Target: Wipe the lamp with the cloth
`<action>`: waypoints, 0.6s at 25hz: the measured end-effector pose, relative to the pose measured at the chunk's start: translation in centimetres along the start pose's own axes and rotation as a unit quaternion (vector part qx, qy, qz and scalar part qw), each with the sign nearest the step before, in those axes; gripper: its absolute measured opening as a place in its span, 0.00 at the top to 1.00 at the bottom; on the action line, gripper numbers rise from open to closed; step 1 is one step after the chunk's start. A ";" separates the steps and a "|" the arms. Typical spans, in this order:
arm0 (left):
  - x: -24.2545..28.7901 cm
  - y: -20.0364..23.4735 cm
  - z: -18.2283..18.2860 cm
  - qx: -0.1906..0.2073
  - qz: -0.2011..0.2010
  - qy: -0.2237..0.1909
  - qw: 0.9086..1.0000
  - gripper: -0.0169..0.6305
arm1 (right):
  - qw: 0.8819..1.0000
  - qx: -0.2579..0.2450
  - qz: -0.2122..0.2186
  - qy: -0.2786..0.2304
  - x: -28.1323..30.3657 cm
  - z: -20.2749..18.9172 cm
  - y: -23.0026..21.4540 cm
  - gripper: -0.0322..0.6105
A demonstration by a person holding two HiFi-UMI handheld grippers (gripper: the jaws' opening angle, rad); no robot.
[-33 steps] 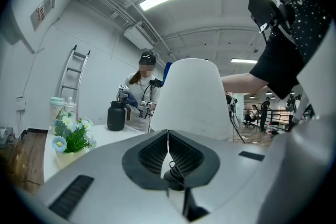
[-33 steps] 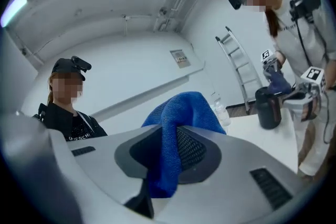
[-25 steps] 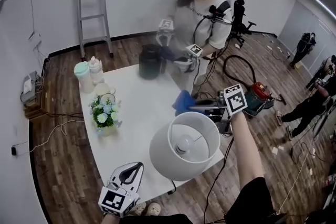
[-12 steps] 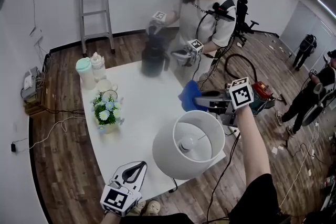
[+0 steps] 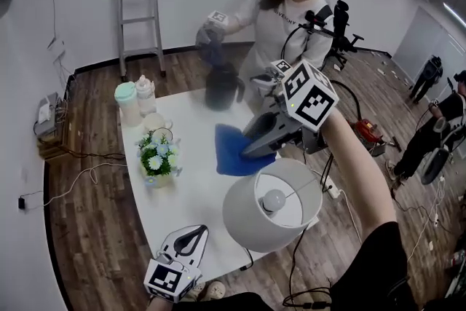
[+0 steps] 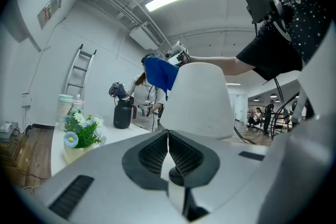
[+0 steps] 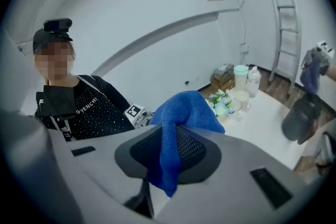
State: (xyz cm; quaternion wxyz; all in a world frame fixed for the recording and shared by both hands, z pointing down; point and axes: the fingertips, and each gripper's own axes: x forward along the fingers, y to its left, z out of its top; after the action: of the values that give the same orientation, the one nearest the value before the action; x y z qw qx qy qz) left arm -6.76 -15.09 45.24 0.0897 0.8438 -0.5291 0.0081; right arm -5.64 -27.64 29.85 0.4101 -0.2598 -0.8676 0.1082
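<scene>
While your right gripper [image 5: 251,148] clamps the blue cloth [image 5: 231,151] just beyond the lamp [image 5: 244,222], its shade stands nearer you at the table's near edge; your left gripper [image 5: 193,235], closed and empty, sits near-left.

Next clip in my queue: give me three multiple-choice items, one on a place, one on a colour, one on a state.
1. Where does the lamp stand?
A) at the table's near end
B) beside the ladder
C) on the floor
2. What colour is the cloth?
A) red
B) blue
C) white
3. State of the left gripper?
A) open wide
B) shut on the cloth
C) shut, empty
Answers: 1 A, shade nearest the wearer; 2 B, blue in every view; 3 C, fingers meet, nothing between.
</scene>
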 end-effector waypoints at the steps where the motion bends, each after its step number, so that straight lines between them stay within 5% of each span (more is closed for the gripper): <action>1: -0.3 0.3 -0.1 -0.001 0.006 0.002 1.000 0.95 | 1.000 0.009 0.013 0.025 1.3 -0.7 -0.4 0.83; 7: -1.1 0.7 -0.9 -0.008 0.013 0.004 1.000 0.96 | 0.990 0.063 0.045 0.114 6.3 -3.9 -3.2 0.83; 15: -1.0 0.1 -1.2 -0.015 0.009 0.001 1.000 0.96 | 0.991 0.051 -0.014 0.122 5.1 -3.3 -4.0 0.83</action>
State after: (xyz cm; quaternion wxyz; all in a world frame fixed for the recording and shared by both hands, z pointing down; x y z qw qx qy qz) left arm -7.23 -14.03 46.32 0.1028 0.8378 -0.5363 0.0018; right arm -7.28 -28.35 36.87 0.5273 -0.2379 -0.8077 0.1141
